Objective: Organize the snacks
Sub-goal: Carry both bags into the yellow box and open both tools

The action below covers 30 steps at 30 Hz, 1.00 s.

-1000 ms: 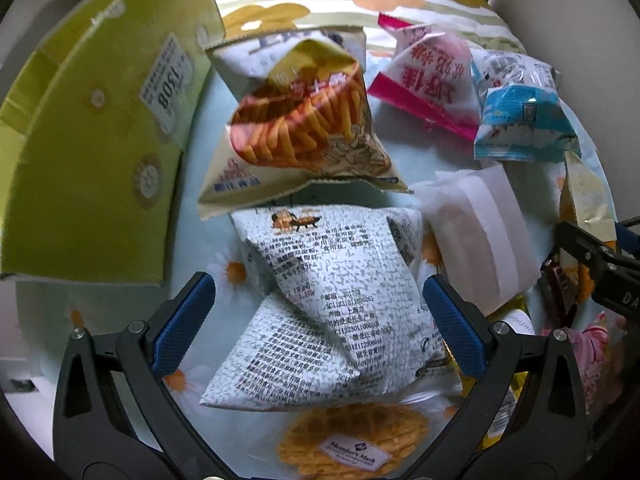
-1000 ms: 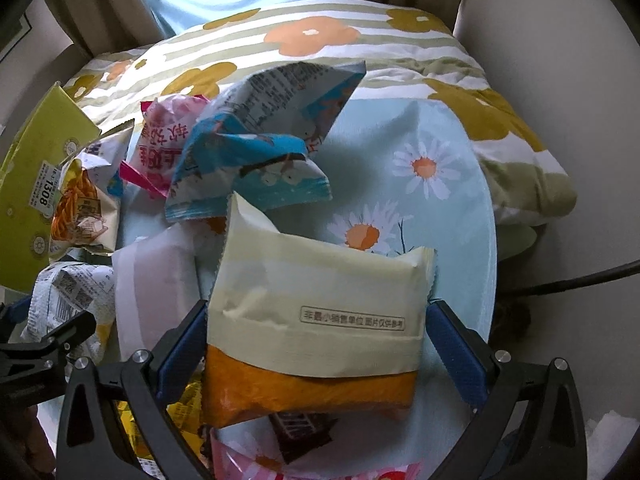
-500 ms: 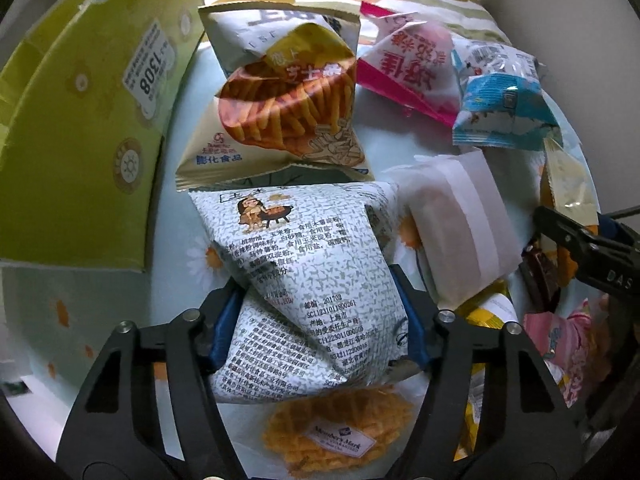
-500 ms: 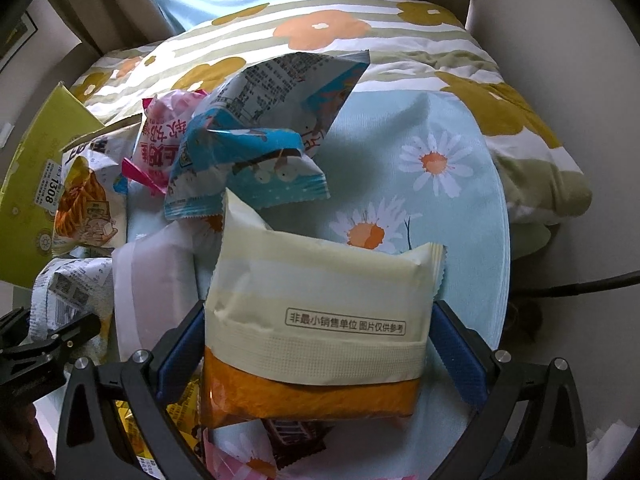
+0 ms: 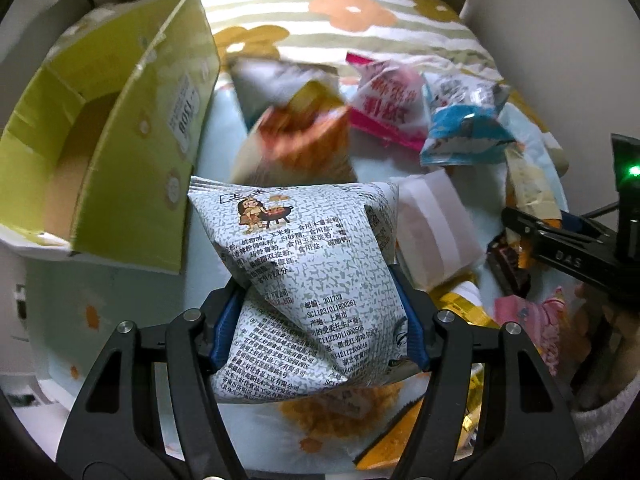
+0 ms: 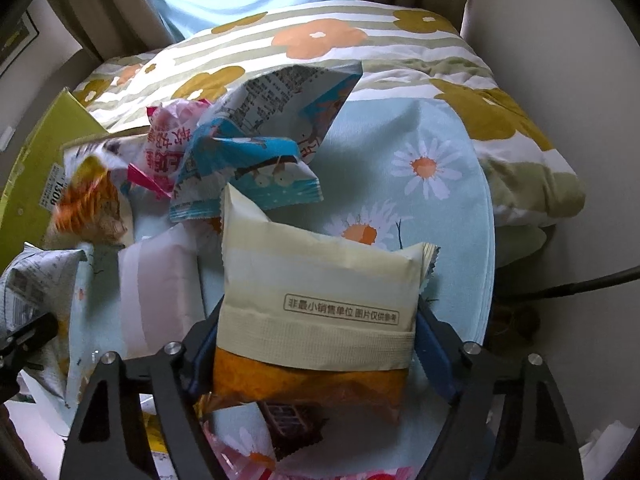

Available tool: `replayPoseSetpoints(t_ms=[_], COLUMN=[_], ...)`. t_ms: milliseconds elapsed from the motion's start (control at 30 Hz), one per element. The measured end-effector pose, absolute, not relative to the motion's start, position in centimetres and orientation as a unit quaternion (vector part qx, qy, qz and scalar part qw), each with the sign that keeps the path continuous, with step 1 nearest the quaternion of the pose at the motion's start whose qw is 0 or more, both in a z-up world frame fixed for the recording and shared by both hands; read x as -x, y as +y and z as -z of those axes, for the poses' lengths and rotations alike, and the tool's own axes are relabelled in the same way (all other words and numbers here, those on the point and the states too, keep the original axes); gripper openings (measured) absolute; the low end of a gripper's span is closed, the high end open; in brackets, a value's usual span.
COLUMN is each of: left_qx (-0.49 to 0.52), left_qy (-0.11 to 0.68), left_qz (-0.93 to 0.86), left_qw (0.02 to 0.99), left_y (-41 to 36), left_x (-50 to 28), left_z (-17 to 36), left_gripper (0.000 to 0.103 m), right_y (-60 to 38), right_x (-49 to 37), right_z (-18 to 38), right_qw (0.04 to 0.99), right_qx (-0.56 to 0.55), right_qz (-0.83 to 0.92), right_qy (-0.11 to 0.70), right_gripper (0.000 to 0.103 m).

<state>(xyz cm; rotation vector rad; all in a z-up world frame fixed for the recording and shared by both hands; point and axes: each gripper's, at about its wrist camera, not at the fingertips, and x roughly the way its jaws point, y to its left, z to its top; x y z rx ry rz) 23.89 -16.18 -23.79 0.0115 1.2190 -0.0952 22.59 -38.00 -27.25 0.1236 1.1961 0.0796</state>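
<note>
My left gripper is shut on a white snack bag with grey speckles and black print, held above the table. An open yellow-green cardboard box lies to its left. My right gripper is shut on a cream and orange packet, held upright. The speckled bag also shows at the left edge of the right wrist view. On the table lie an orange chip bag, a pink bag, a blue bag and a white packet.
The round table has a light blue daisy cloth. A striped flowered cushion lies behind it. Small wrapped snacks and a waffle pack lie near the front edge. A black cable runs off to the right.
My left gripper closed on the speckled bag and lifted it; the box opening has come into view. My right gripper closed on the cream and orange packet.
</note>
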Motion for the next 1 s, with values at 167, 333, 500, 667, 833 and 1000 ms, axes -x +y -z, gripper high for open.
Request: replayPoseSetpoints(t_ms=[167,333,500,667,833,1000], left_qx=[0.001,0.013,0.012,0.014,0.018,0.014], left_qy=[0.548,0.509,0.470,0.445,0.435,0.444], left_qz=[0.067,0.090,0.106,0.106,0.094,0.077], left_qw=[0.834,0.856,0.876,0.889,0.896,0.893], left_y=[-15.2,-12.7,-8.7,-2.2,5.6,12.5], left_x=[-22.7,-22.6,-23.2,-24.6,-26.9,-29.0], left_z=[21.1,17.2,13.6,10.9,9.9,10.2], left_gripper=[0.063,0.063,0.063,0.063,0.063,0.063], right_y=[-37.1,-34.1,-29.8,-23.1,-15.0,-8.4], right_x=[-21.7,-20.8,-20.8,-21.5,-22.9,-24.4], right_z=[24.3,19.0,13.8,10.2,8.9,9.5], right_qw=[0.840,0.861,0.879,0.892,0.897,0.893], right_qx=[-0.053,-0.041,-0.046,-0.059,-0.050,-0.054], right_qz=[-0.029,-0.028,-0.032,-0.046,-0.063,-0.079], right_qy=[0.540,0.506,0.473,0.446,0.434,0.439], right_gripper=[0.078,0.078,0.078,0.078,0.078,0.078])
